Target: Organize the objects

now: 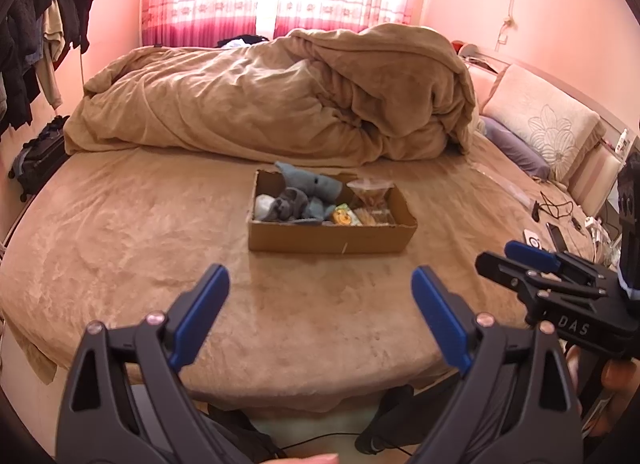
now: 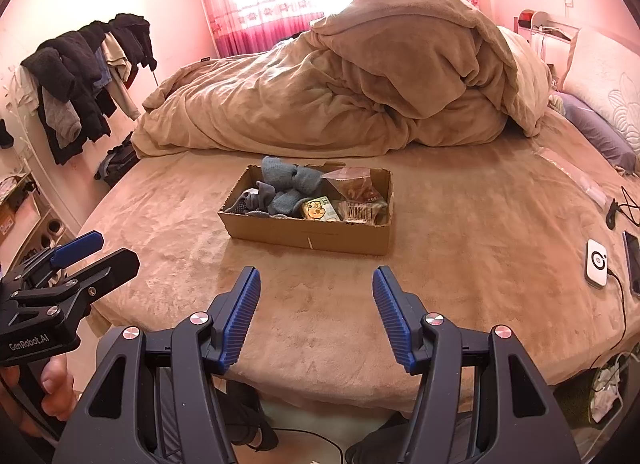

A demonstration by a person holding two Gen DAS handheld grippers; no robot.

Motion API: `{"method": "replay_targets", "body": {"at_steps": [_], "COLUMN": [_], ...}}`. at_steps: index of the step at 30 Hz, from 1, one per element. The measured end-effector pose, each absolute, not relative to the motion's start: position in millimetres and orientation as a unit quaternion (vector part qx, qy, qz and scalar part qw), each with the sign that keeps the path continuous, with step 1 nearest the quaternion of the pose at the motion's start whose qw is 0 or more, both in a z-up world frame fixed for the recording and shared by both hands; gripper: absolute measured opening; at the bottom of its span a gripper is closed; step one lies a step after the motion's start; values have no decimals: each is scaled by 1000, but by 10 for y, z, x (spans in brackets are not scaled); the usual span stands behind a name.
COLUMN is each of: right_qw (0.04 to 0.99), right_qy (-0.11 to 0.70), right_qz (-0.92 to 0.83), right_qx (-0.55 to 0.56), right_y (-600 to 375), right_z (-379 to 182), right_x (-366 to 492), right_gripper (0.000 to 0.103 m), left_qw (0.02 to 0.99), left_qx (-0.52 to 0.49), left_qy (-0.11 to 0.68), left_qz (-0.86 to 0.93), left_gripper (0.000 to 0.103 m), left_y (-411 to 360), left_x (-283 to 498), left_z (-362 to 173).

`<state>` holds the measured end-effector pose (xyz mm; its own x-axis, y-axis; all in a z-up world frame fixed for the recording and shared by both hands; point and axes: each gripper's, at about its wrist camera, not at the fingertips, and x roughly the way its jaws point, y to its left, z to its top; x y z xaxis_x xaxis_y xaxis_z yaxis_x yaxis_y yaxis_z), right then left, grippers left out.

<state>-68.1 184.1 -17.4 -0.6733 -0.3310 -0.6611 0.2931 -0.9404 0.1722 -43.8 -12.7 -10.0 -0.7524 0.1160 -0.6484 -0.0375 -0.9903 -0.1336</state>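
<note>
Left wrist: left gripper (image 1: pixel 320 288) wide open, empty, above the bed (image 1: pixel 120 232). Cardboard box (image 1: pixel 331 238) ahead, holding plush shark (image 1: pixel 310 184) and snack packets (image 1: pixel 368 200).
Right wrist: right gripper (image 2: pixel 316 292) wide open, empty; box straight ahead.

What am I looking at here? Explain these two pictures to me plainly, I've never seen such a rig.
There is no robot. A person holds a hand-held two-finger clamp in each hand, and each clamp carries a wide-angle camera looking along its blue-padded fingers. One picture comes from the left gripper, the other from the right gripper; each also catches the other at its edge. Both stand open and hold nothing, above the near edge of a bed with a brown cover. On the bed sits an open cardboard box holding a grey-blue soft toy, a clear bag of snacks and a small yellow packet. A rumpled duvet lies behind it, and a white device and a phone lie to the right.
</note>
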Motion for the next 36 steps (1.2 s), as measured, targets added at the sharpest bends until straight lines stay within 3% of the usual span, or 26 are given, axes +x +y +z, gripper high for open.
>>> {"method": "replay_targets", "body": {"at_steps": [36], "right_qw": [170], "right_qy": [-25], "right_qz": [-913], "right_qx": [370], "right_y": [1841], "right_z": [-206], "right_x": [-764], "right_gripper": [62], "left_qw": [44], "left_qx": [-353], "left_qy": [-57], "left_qz": [933], "left_gripper": [94], "left_y": [-175], "left_x": [-488], "left_z": [-125]}}
